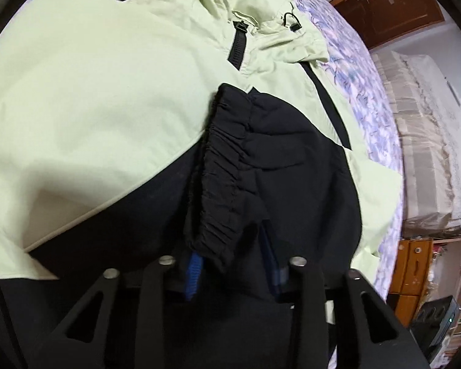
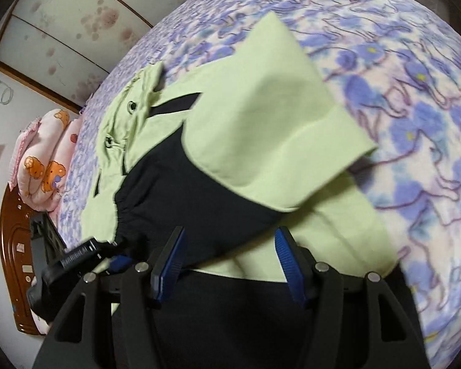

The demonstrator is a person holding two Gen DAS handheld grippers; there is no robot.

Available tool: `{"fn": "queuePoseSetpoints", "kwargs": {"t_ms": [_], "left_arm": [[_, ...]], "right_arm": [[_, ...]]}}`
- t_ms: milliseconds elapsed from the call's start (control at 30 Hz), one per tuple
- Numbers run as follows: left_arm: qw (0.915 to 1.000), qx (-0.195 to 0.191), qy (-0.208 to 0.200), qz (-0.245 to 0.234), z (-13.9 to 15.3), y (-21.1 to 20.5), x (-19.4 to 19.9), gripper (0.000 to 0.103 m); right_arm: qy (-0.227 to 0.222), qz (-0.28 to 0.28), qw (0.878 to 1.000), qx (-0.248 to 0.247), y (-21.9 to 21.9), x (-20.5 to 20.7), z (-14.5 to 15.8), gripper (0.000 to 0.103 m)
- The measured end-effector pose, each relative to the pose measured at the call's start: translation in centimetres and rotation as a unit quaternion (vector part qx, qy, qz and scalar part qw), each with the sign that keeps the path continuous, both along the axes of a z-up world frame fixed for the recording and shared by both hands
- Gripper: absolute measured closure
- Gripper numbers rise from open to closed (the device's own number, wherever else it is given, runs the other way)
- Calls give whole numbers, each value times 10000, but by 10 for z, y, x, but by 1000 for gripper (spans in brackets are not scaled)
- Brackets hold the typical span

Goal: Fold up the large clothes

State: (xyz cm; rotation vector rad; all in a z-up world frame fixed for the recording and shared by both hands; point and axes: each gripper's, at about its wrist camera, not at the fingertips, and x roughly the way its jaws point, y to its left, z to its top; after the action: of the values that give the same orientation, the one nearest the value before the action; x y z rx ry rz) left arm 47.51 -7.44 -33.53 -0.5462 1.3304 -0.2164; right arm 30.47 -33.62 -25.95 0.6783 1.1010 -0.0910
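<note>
Two views. Left wrist: left gripper (image 1: 230,273) pinched narrow on the black elastic cuff (image 1: 221,184) of the jacket (image 1: 92,92), which lies spread over the floral bedspread (image 1: 353,46). Right wrist: right gripper (image 2: 230,258) wide, clasping nothing, poised over the folded green sleeve (image 2: 276,123). Likely light, soft, rather slippery shell fabric; best taken at cuffs, hems or seams.

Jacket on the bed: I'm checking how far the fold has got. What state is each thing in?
jacket: lying spread on the floral bedspread
green sleeve: folded across the jacket front
zipper: closed where visible
left gripper: fingers closed on the black sleeve cuff
right gripper: fingers open above the jacket, holding nothing
</note>
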Motion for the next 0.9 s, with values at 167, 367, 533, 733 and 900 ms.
{"fn": "queuePoseSetpoints", "kwargs": {"t_ms": [167,367,533,733,900], "left_arm": [[9975,661,-221,121,11,-20,11,95],[9866,1160,-1069,423,70,-29,37,96],[9704,1484,-1762,733,120,-16,54,96],[9612,1752,-1732,1241,128,39,57,96],[9583,1926,-1326,1640,99,75,47,96]], "right_arm": [[45,26,10000,68,-28,-5,-3,44],[-119,346,9993,-1,-43,12,7,44],[-223,740,9969,-163,-40,27,12,44],[-233,1066,9940,-43,-31,42,-3,44],[-197,734,9968,-244,-46,46,-16,46]]}}
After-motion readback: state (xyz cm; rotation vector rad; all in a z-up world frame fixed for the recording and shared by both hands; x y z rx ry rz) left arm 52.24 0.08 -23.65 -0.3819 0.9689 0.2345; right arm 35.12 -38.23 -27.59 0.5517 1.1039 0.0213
